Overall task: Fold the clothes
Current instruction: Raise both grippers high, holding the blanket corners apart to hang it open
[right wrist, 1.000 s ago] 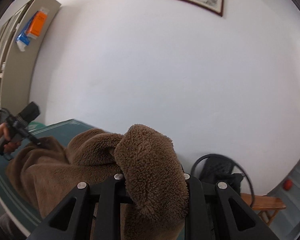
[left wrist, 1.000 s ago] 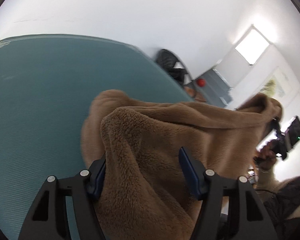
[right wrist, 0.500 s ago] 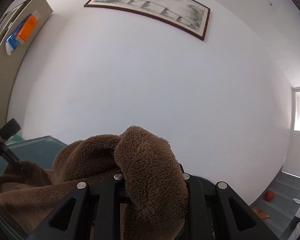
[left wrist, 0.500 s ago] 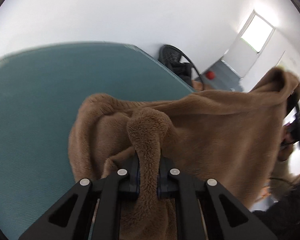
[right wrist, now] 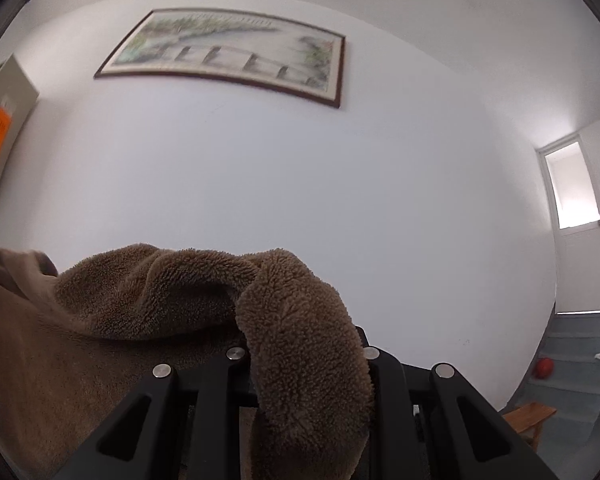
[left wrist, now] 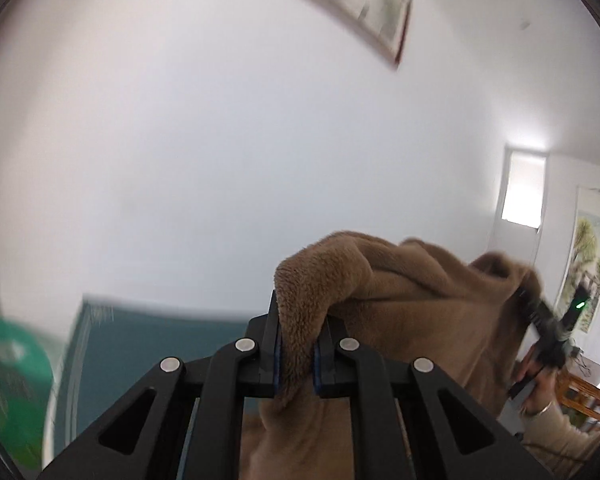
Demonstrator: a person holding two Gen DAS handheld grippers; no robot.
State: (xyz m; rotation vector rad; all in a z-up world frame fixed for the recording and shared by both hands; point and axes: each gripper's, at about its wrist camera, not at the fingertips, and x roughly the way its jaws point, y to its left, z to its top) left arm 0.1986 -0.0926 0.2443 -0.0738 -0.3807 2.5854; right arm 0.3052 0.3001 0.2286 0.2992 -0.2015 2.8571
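Observation:
A brown fleece garment (left wrist: 420,304) hangs in the air, stretched between my two grippers. My left gripper (left wrist: 296,344) is shut on a bunched fold of the fleece, pinched between its blue pads. In the left wrist view the other gripper (left wrist: 556,320) shows at the far right, held by a hand, with the cloth's far corner at it. The right wrist view shows the same garment (right wrist: 148,300), and my right gripper (right wrist: 304,356) is shut on a thick roll of it that covers the fingertips.
A teal table (left wrist: 160,344) lies low behind the left gripper, with a green blurred object (left wrist: 12,384) at its left. A framed picture (right wrist: 236,56) hangs on the white wall. Stairs with an orange ball (right wrist: 543,367) and a wooden bench (right wrist: 530,416) are at right.
The left gripper closed on a fold of the fleece, then swung up sharply, so the table dropped low in its view. The right gripper rose and tilted up with the cloth.

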